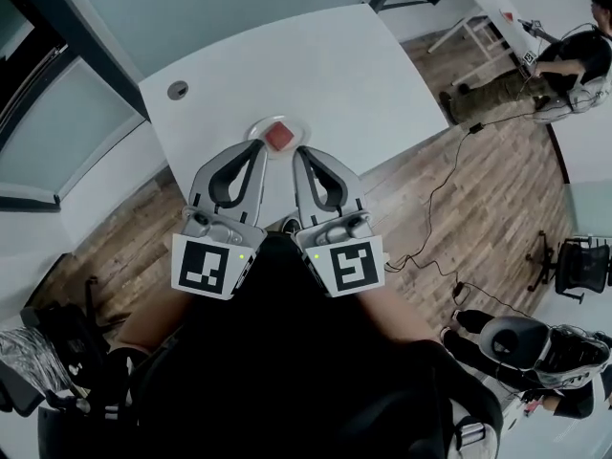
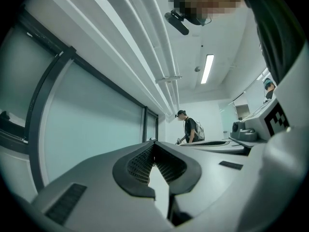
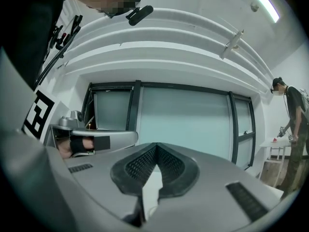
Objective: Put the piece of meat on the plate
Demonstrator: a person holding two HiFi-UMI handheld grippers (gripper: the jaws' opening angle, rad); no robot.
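1. While held level and side by side, the left gripper (image 1: 256, 151) and right gripper (image 1: 300, 153) each have their jaws clenched together, grasping nothing.
2. The piece of meat (image 1: 278, 136) lies on the plate (image 1: 252, 130), at 12 o'clock just beyond the jaw tips.
3. The plate rests on the white table (image 1: 316, 65); a person (image 1: 564, 70) stands at 2 o'clock.

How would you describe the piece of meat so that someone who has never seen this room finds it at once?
Look at the large white table. Near the edge closest to the person lies a small pale plate, and the piece of meat sits on it. It is the only red thing on the table, a small squarish block.
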